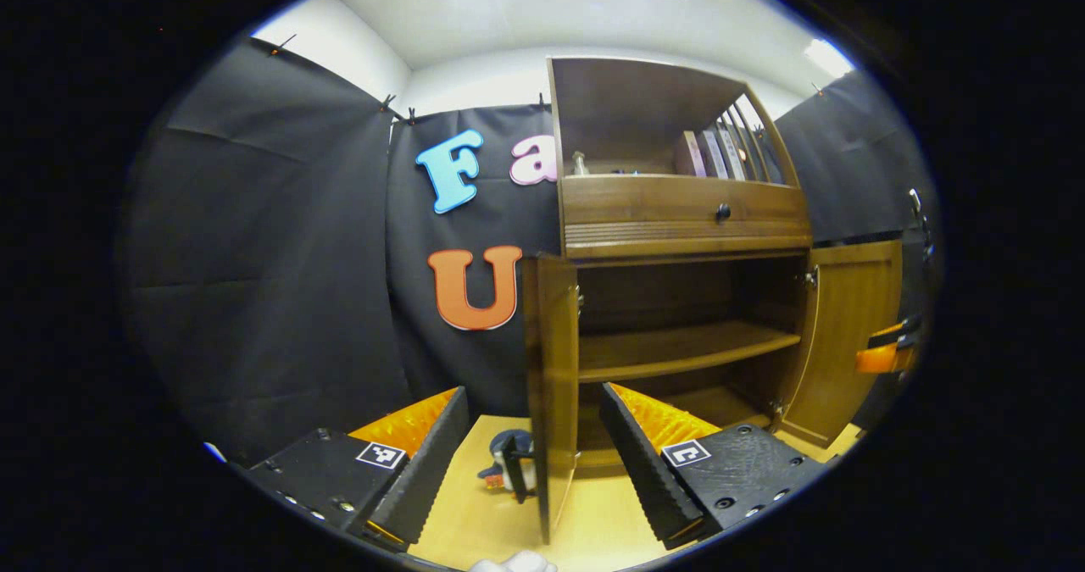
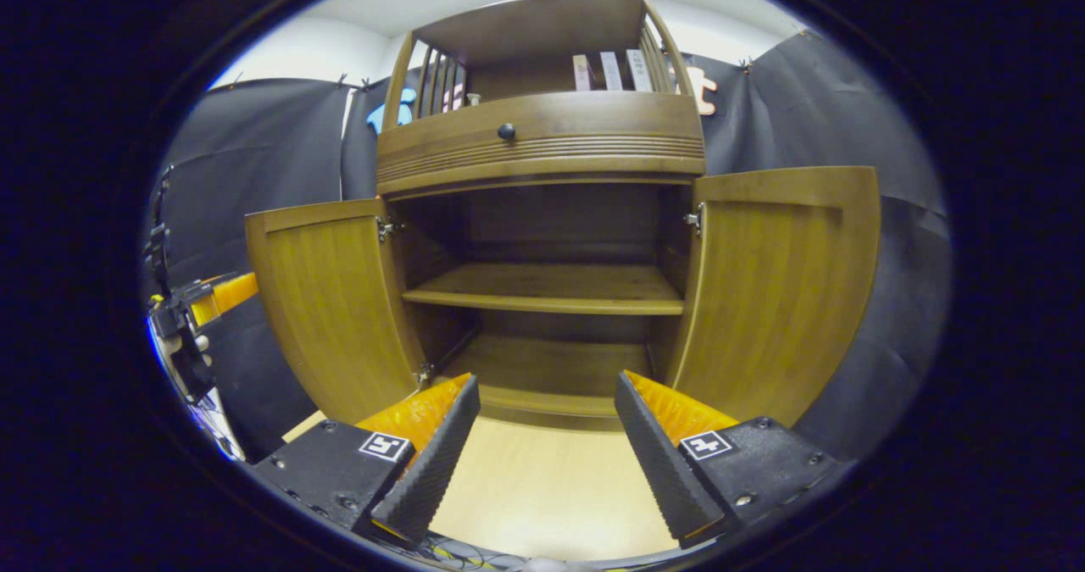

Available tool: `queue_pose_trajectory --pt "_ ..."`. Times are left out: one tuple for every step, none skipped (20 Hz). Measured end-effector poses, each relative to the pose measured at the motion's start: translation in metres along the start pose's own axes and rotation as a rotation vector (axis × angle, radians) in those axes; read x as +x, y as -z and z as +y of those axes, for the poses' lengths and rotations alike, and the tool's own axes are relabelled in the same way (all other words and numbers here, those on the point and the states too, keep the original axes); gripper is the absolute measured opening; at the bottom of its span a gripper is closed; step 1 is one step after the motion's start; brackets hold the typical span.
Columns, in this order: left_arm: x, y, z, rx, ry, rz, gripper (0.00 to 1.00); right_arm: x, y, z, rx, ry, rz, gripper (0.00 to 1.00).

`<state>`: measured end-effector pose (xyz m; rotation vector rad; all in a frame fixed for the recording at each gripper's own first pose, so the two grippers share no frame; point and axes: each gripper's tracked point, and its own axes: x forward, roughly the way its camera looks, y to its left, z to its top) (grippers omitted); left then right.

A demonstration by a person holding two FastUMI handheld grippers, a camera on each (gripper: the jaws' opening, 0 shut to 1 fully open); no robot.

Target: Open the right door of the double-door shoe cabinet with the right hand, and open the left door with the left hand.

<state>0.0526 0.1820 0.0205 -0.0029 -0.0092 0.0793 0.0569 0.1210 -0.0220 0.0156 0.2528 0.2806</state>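
Fingers of the right gripper [image 2: 542, 462] are spread wide with nothing between them, held above the pale wooden floor [image 2: 542, 487] in front of the brown wooden double-door shoe cabinet [image 2: 542, 216]. The left gripper [image 1: 530, 462] is likewise spread wide, the edge of the swung-out left door [image 1: 551, 385] seen standing between its fingers without being touched. Both the left door and the right door [image 2: 780, 292] are seen fully open, baring a middle shelf [image 2: 547, 288]. Farther up, a drawer with a dark round knob [image 2: 506, 131] is seen.
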Motion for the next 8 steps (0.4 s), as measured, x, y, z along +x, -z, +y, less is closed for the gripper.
queue_pose_trajectory --pt "0.0 -0.007 -0.008 0.007 -0.011 -0.015 0.94 -0.003 -0.002 -0.003 0.001 0.009 -0.008 1.0" --pt "0.001 -0.009 -0.016 0.011 -0.025 -0.021 0.94 -0.003 -0.003 -0.007 0.001 0.019 -0.014 1.0" --pt "0.003 -0.007 -0.027 0.002 -0.028 -0.012 0.94 -0.005 -0.004 -0.012 0.001 0.032 -0.019 1.0" --pt "0.005 -0.005 -0.044 -0.015 -0.012 -0.001 0.94 -0.007 -0.006 -0.016 0.0 0.051 -0.029 1.0" --pt "0.008 -0.001 -0.058 -0.033 0.002 0.009 0.94 -0.009 -0.008 -0.021 0.002 0.07 -0.042 0.99" --pt "0.012 0.004 -0.071 -0.048 0.021 0.025 0.94 -0.011 -0.01 -0.024 0.008 0.084 -0.049 0.99" --pt "0.015 0.011 -0.085 -0.058 0.043 0.042 0.94 -0.013 -0.01 -0.027 0.013 0.095 -0.057 1.0" --pt "0.018 0.017 -0.098 -0.056 0.061 0.058 0.94 -0.014 -0.012 -0.029 0.015 0.103 -0.063 1.0"
